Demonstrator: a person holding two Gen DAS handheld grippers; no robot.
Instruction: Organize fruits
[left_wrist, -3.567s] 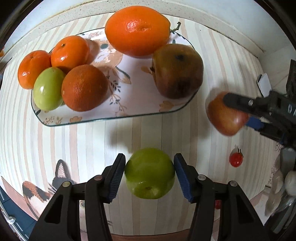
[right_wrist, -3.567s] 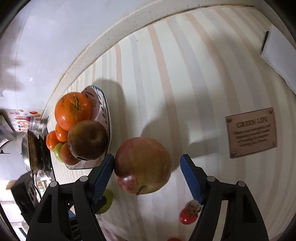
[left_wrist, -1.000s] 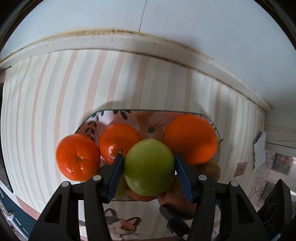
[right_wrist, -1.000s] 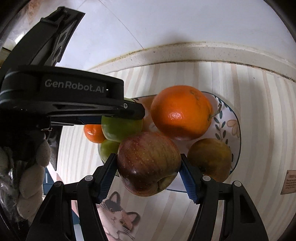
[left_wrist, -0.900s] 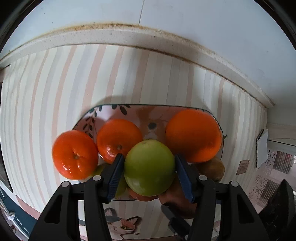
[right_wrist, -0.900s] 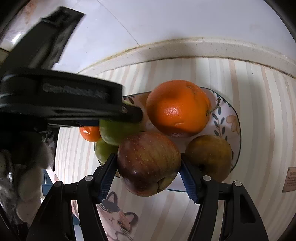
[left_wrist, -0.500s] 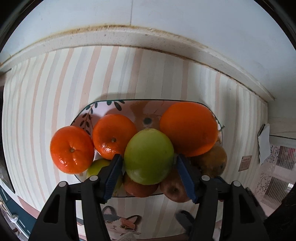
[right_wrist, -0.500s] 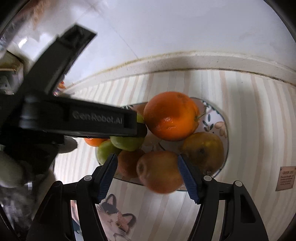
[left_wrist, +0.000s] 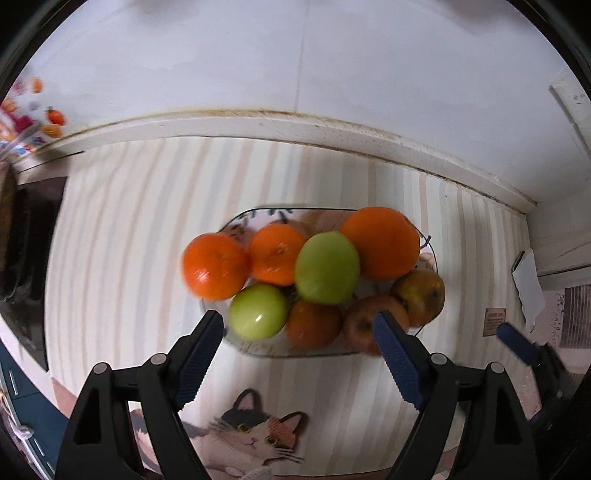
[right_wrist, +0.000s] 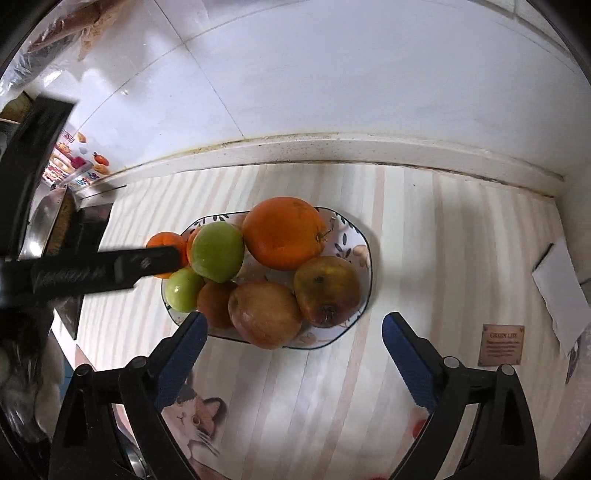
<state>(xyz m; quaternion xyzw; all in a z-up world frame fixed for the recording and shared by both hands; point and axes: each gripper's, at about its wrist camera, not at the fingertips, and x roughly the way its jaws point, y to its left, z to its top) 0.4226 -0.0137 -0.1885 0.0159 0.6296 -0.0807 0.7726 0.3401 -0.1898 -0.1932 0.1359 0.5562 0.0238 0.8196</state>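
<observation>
A floral plate (left_wrist: 240, 218) (right_wrist: 364, 254) on the striped counter holds a pile of fruit. A large green apple (left_wrist: 327, 267) (right_wrist: 218, 251) rests on top of it. A red apple (left_wrist: 364, 321) (right_wrist: 264, 314) lies at the plate's front, beside a brown pear (right_wrist: 327, 291). A big orange (right_wrist: 282, 232), smaller oranges (left_wrist: 216, 271) and a small green apple (left_wrist: 258, 315) fill the rest. My left gripper (left_wrist: 297, 360) is open and empty, held above and in front of the plate. My right gripper (right_wrist: 293, 360) is open and empty too, also above and in front.
A white wall with a raised ledge (left_wrist: 332, 127) runs behind the plate. A white card (right_wrist: 561, 291) and a small brown plaque (right_wrist: 500, 345) lie to the right. A cat print (left_wrist: 255, 432) marks the counter's front. A dark stove area (left_wrist: 26, 229) is at the left.
Both grippers have opened and pulled back from the plate. The green apple now rests on the pile and the red apple at the plate's front.
</observation>
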